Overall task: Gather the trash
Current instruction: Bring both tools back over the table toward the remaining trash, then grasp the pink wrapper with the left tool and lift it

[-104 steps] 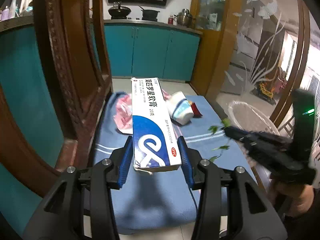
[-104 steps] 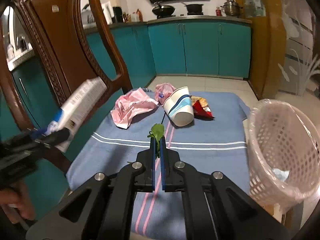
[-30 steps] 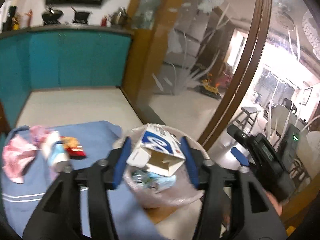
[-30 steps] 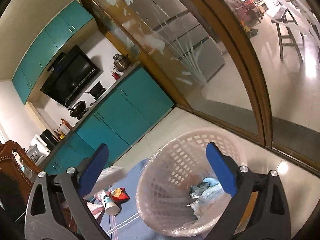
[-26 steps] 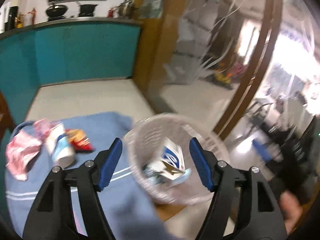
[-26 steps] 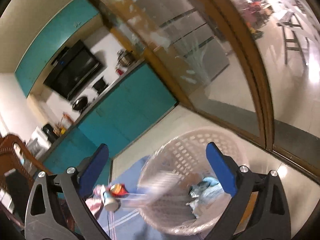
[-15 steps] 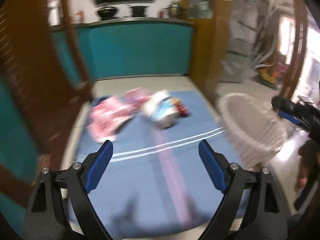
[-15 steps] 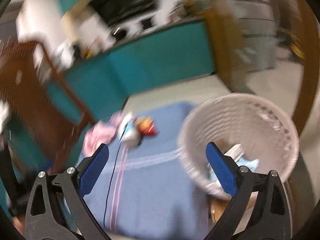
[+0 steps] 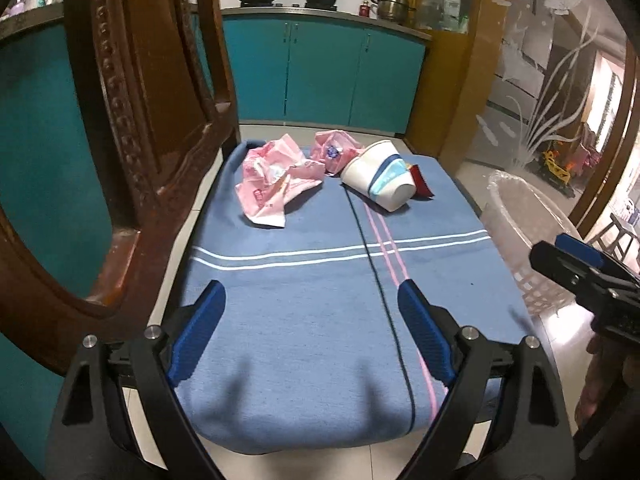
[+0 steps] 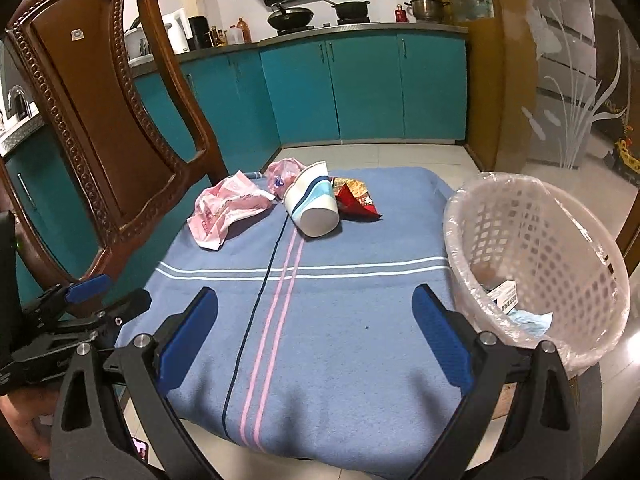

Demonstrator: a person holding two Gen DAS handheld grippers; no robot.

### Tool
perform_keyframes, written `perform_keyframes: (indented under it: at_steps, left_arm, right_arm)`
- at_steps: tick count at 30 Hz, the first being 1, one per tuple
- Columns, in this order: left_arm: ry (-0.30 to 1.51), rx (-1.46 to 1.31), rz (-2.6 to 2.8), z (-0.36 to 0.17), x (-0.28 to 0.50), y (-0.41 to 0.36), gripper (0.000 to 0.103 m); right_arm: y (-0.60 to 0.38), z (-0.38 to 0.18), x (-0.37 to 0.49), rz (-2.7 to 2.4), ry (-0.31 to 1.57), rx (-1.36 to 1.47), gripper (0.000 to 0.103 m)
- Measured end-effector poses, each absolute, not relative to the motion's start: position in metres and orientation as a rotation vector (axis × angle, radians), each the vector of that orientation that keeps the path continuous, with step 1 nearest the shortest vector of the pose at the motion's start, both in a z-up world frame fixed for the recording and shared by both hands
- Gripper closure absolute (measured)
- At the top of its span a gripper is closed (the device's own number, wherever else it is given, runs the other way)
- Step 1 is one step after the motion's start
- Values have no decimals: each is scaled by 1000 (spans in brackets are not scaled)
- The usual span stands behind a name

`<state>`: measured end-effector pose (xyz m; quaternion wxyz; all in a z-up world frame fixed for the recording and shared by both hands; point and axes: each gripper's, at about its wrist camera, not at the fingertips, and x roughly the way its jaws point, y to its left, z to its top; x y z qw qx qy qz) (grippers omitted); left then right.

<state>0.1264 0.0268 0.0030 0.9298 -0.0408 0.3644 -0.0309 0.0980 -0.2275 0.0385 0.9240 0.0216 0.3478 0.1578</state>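
Both tongs now empty and spread wide. Left tongs (image 9: 310, 328) no longer carrying the blue-and-white box; right tongs (image 10: 314, 332) no longer pinching the green sprig. Box (image 10: 505, 293) now lying inside the basket (image 10: 532, 216), low against the near wall, beside some pale blue wrapping. Sprig not identifiable in there.

Both tools swung back from over the basket and facing the blue cloth (image 9: 312, 280) again, hovering above its near end, touching nothing.

So: two items binned, next round of pickups pending. Remaining trash clustered at the far end of the cloth, well apart from both tongs:
- crumpled pink paper (image 9: 272, 184), nearest the chair (image 10: 104, 120)
- smaller pink wrapper (image 9: 332, 150) behind it
- paper cup (image 9: 380, 186) on its side, mouth toward the far end
- red snack packet (image 10: 354, 200), partly tucked behind the cup

Basket at the right edge of the cloth, lined with clear film, plenty of room left.

Likely next step: left for the pink paper, right for the cup or packet. Paper soft, should crush fine; cup may roll if nudged off-centre. Thin dark cord (image 9: 376, 272) running down the cloth, worth avoiding.
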Motion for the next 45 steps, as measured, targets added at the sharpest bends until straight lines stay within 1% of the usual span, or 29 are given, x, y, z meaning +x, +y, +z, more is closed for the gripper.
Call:
perform_keyframes:
  at_steps: [20, 25, 27, 30, 36, 37, 39, 40, 41, 43, 45]
  left_arm:
    - [750, -45, -39, -2, 134, 22, 15]
    - [741, 30, 6, 3, 169, 27, 17]
    - [765, 50, 19, -1, 197, 29, 21]
    - [820, 78, 11, -14, 240, 29, 28]
    - [897, 93, 39, -45, 308, 31, 29]
    - [904, 92, 47, -48, 315, 31, 32]
    - [920, 76, 46, -54, 329, 35, 42]
    - [934, 63, 35, -57, 334, 36, 61]
    - [952, 39, 23, -61, 338, 38, 83]
    - [962, 25, 14, -66, 337, 39, 91]
    - [940, 68, 9, -65, 325, 33, 98]
  right_arm:
    - [-230, 37, 102, 327, 727, 62, 7]
    - [-233, 40, 107, 323, 721, 92, 7]
    - [-235, 40, 110, 316, 720, 90, 7]
    - [-239, 38, 115, 313, 729, 106, 7]
    - [-245, 35, 122, 312, 747, 118, 7]
    - [-245, 35, 121, 312, 748, 120, 7]
    - [-246, 37, 121, 320, 747, 127, 7]
    - [-246, 37, 121, 322, 747, 127, 7]
    - [-245, 36, 121, 325, 748, 125, 7]
    - [-244, 35, 122, 326, 752, 122, 7]
    - [-243, 33, 124, 323, 759, 114, 7]
